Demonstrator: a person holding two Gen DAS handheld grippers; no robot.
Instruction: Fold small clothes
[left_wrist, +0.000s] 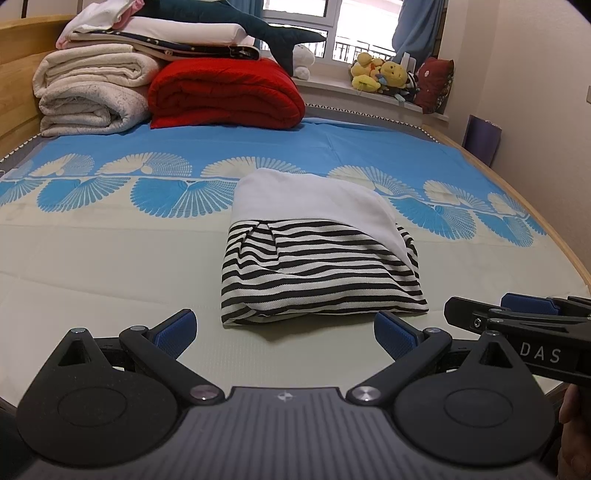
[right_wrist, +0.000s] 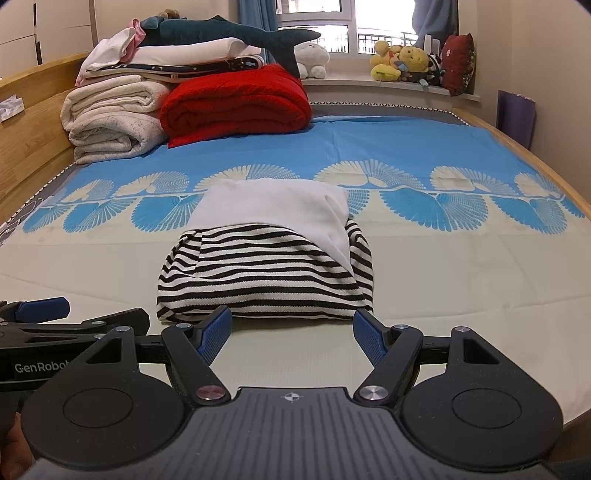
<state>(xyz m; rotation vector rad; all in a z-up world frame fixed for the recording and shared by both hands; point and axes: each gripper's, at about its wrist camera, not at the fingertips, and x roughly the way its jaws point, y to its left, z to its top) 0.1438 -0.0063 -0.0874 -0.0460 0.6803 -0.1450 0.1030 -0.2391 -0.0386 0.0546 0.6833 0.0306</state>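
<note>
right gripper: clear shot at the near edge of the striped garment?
Probably yes. The right gripper is open, with the striped garment lying folded just ahead of its fingertips on the bed sheet. Nothing sits between them; the left gripper is off to the side.

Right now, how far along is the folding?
Done, it seems: the striped garment lies in a compact folded bundle on the bed sheet. In hand: nothing; the left gripper and right gripper are open, short of it. No other unfolded clothes show.
</note>
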